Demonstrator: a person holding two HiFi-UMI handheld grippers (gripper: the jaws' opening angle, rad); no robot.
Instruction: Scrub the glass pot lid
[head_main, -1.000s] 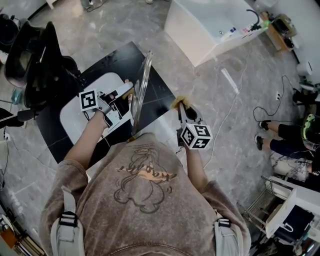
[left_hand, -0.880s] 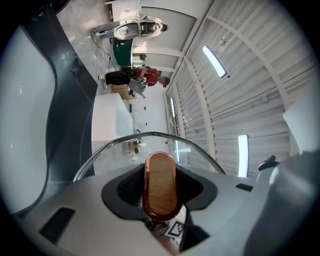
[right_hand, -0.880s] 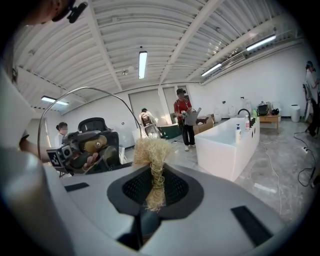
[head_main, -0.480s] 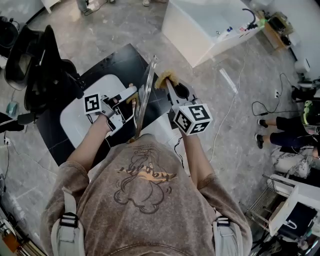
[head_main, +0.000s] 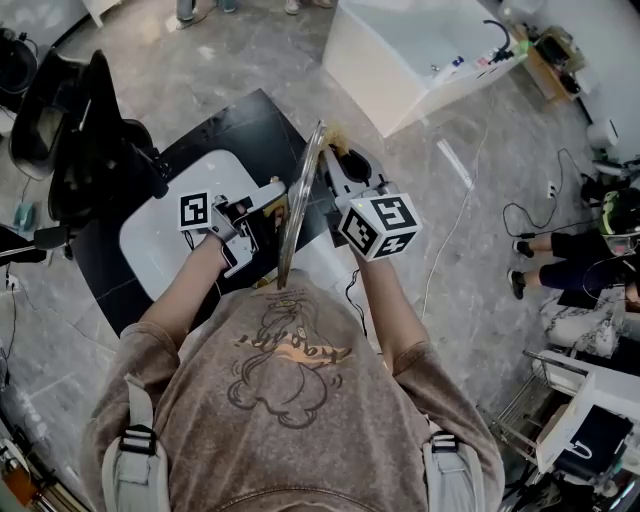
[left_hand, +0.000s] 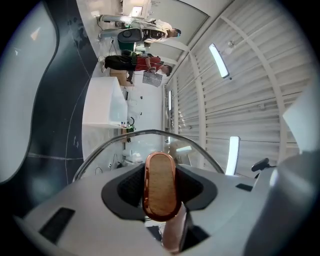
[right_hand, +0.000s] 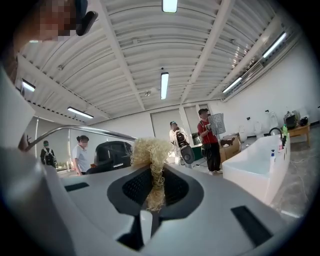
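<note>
The glass pot lid (head_main: 297, 205) stands on edge in the air over the black table. Its copper-coloured handle (left_hand: 160, 186) sits between the jaws of my left gripper (head_main: 268, 213), which is shut on it; the lid's metal rim (left_hand: 145, 133) arcs just beyond. My right gripper (head_main: 335, 162) is on the lid's other side, near its upper rim. It is shut on a straw-coloured scrubber (right_hand: 150, 157), whose tuft (head_main: 331, 136) lies against the glass. The lid's rim (right_hand: 75, 130) curves past at the left of the right gripper view.
Below the lid lie a black table top (head_main: 235, 125) and a white curved board (head_main: 155, 240). A black chair (head_main: 85, 120) stands to the left, a white tub (head_main: 410, 45) behind. People (head_main: 600, 265) and cables are at the right, on the grey floor.
My right gripper has risen with the scrubber from low at the lid's right to its upper rim. The lid and left gripper have shifted slightly right.
</note>
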